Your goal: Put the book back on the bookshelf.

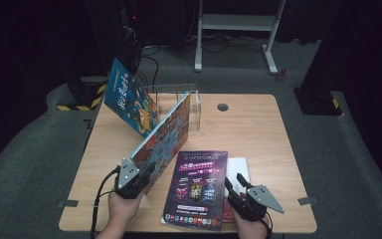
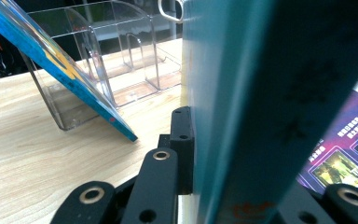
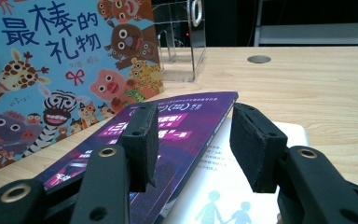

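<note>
High view: the left gripper (image 1: 135, 178), near the tabletop's front-left corner, clamps a picture book (image 1: 165, 134) upright, angled toward the clear file holder (image 1: 181, 102). Left gripper view: the book's far corner seemingly could snag a divider. Right gripper view: the right gripper (image 3: 193, 140) gapes empty over the purple magazine (image 3: 168, 135).

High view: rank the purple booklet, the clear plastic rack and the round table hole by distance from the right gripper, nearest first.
1. Purple booklet: flat on the table, right beside the right gripper, toward the left gripper's side.
2. Clear plastic rack: at the table's far edge, left of centre.
3. Round table hole: far edge, about as far as the rack; too close to call between these two.
</note>
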The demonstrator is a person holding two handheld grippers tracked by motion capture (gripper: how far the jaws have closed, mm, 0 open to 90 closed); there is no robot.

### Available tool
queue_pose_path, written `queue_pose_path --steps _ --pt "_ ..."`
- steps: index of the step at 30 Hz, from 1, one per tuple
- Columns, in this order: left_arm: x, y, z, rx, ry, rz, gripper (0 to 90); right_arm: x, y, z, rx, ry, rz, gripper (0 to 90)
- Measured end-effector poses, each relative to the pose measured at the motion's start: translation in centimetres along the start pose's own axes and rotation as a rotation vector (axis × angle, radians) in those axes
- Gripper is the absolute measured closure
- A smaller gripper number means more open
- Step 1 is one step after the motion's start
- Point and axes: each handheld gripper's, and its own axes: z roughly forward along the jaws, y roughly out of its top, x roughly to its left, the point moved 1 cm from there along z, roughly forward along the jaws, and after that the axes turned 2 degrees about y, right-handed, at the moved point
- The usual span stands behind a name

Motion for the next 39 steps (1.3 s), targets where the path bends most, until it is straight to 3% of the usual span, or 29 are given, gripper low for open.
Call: queue_pose_path --steps 6,15,18,22,27,32,39 --pt "0.5 0.1 -0.4 -0.059 -0.014 -0.061 81.5 -0.2 0.0 0.0 -0.001 0.001 0.013 52.1" --pt "1.0 0.9 -1.2 -0.109 -0.023 -0.086 81.5 -0.4 0.1 -0.1 -0.008 -0.002 0.018 52.1" --pt "1.2 1.3 -1.3 -0.124 -0.03 -0.072 81.5 -0.4 0.2 -0.2 -0.009 -0.003 0.02 52.1" --pt "1.2 1.7 -0.9 -0.112 -0.034 -0.1 81.3 -0.3 0.2 -0.2 -0.008 -0.003 0.022 52.1" --pt "1.1 1.8 -0.9 -0.112 -0.035 -0.088 81.2 -0.3 0.2 -0.3 -0.012 -0.003 0.02 52.1" --pt "0.5 1.8 -0.8 -0.139 -0.03 -0.048 81.3 -0.4 0.2 -0.3 -0.01 -0.001 0.022 52.1" --pt "0.7 2.0 -0.8 -0.134 -0.046 -0.065 80.9 -0.4 0.1 -0.2 -0.007 -0.001 0.023 52.1"
